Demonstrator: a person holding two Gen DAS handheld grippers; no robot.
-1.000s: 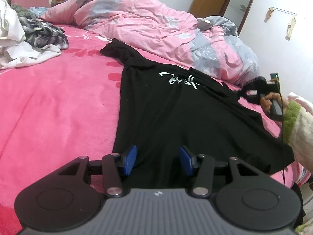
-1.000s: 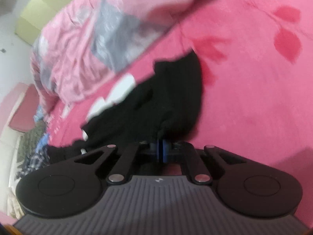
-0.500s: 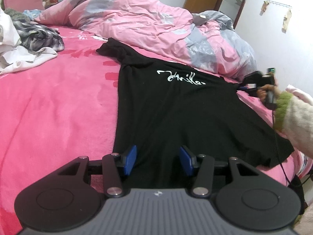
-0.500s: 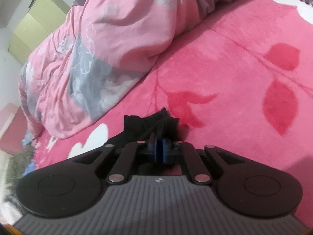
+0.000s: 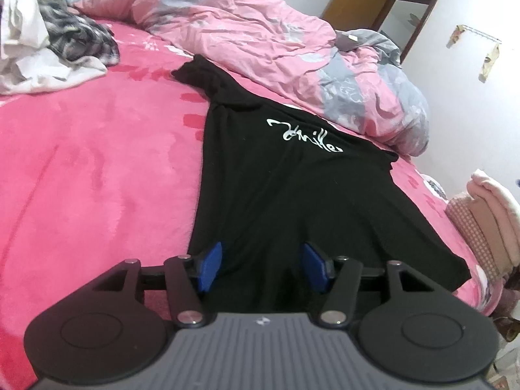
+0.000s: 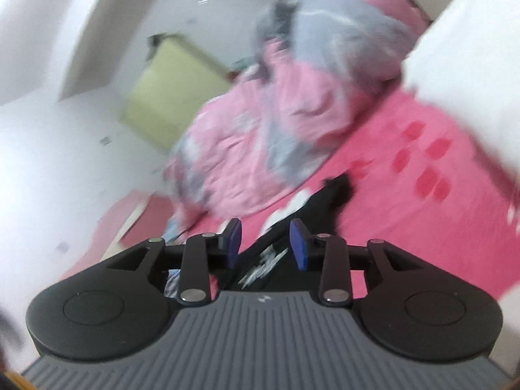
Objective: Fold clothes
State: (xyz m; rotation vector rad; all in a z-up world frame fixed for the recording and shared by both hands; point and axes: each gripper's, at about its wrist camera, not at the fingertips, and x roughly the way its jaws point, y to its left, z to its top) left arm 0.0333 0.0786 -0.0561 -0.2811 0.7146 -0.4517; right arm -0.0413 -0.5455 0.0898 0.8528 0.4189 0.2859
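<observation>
Black T-shirt [image 5: 292, 195] spread flat across pink bed [image 5: 97, 162], collar toward rumpled duvet [image 5: 260, 39] at far edge, hem at near edge. Step: spreading done, fold not begun. Left tongs [image 5: 261, 266] opening over hem, pads clear of cloth. Right tongs [image 6: 265, 243] opening, empty, view blurred. Next: grip sleeve, fold inward.
</observation>
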